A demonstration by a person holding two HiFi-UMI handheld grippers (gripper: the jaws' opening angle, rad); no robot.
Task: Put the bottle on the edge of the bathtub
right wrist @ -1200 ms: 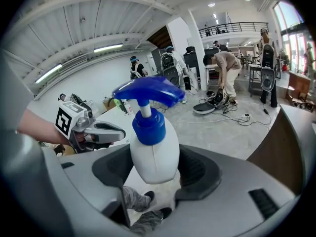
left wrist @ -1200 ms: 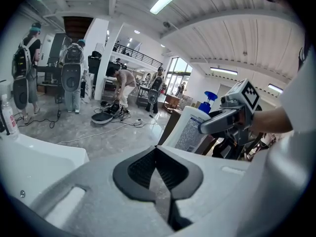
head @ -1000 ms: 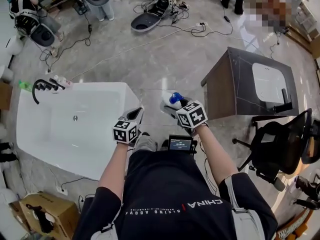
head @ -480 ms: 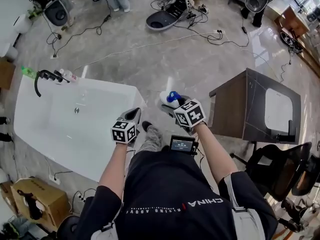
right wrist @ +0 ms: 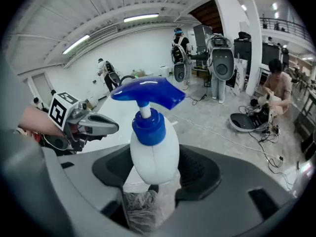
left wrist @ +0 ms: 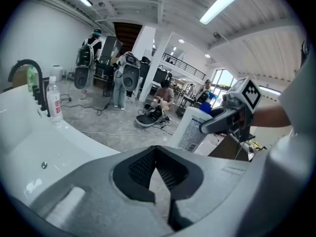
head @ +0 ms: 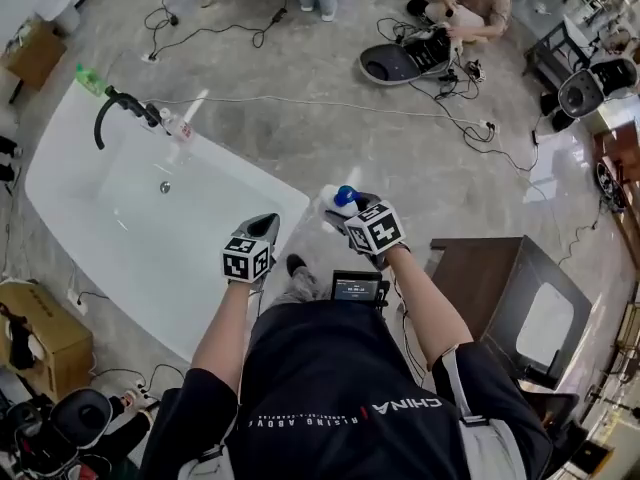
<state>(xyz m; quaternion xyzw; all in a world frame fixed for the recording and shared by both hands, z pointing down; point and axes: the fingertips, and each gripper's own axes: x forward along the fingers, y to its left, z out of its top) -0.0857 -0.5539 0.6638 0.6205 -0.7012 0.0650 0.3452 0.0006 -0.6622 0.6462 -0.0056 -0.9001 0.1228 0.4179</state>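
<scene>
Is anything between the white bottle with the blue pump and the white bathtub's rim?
Nothing visible. Only bare grey floor separates the white plastic bottle with a blue pump from the white bathtub's rim; the left gripper hovers by that rim.

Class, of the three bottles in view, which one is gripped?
The white bottle with the blue pump, clamped in the right gripper; the clear bottle and green bottle sit by the black faucet.

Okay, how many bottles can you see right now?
3: a white pump bottle in the right gripper, a clear bottle on the bathtub rim by the faucet, a green bottle behind it. Others may be hidden.
</scene>
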